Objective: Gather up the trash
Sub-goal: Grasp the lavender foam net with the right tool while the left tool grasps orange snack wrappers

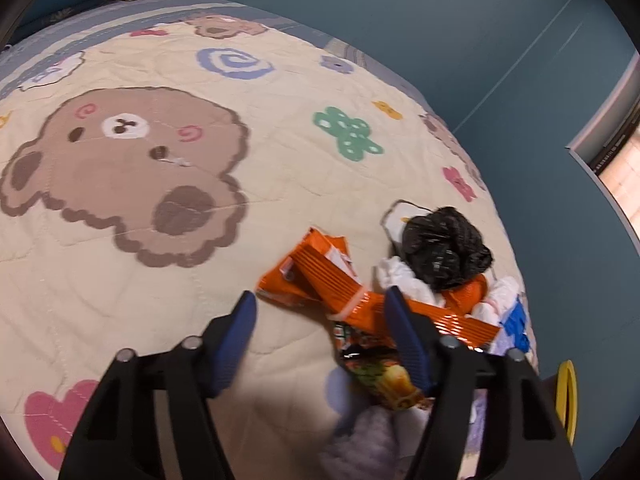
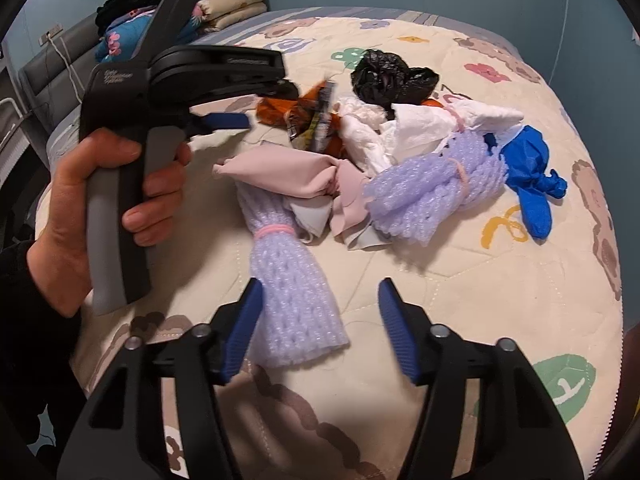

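Fingers of both grippers [image 1: 320,312] [image 2: 320,300] wide open, nothing held; crinkly orange wrapper [image 1: 320,280] w/ lilac foam net [image 2: 296,304].

Bear-print quilted bed [image 2: 460,280] under trash pile [image 2: 400,168]

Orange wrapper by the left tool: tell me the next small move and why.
Probably shift the left tool right and forward, then close. Its jaws are open and empty, and the orange wrapper lies under the right-hand finger rather than centred in the gap, on the quilt.

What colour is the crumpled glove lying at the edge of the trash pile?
Bright blue. The glove shows best in the right wrist view, at the right side of the pile.
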`<move>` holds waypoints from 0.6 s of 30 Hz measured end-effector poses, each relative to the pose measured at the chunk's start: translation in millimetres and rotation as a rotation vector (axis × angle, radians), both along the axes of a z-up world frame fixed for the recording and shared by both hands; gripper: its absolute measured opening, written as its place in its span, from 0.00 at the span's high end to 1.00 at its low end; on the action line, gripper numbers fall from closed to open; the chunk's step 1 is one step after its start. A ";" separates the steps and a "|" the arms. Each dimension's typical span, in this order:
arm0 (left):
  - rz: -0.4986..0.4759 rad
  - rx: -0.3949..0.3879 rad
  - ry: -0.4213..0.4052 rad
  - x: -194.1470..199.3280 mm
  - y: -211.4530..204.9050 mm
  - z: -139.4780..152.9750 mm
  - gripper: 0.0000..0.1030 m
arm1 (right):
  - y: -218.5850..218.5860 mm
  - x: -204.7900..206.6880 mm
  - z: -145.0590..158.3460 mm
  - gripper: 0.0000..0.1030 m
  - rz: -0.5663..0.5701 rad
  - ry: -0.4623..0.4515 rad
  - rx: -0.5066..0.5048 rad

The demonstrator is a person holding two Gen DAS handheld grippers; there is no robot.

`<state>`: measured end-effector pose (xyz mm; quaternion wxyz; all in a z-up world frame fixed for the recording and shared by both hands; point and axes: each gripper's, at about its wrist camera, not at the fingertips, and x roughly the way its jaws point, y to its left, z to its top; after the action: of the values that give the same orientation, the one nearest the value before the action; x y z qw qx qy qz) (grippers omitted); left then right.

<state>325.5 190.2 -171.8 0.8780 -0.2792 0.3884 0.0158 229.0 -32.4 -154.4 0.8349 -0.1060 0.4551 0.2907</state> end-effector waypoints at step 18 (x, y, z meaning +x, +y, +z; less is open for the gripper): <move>-0.030 0.095 -0.022 9.2 -30.6 11.0 0.97 | -7.3 -6.1 6.8 0.77 0.037 0.061 0.080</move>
<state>334.7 159.6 -160.8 0.8946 -0.2314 0.3819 0.0180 223.0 -39.7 -147.6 0.8186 -0.0720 0.4665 0.3273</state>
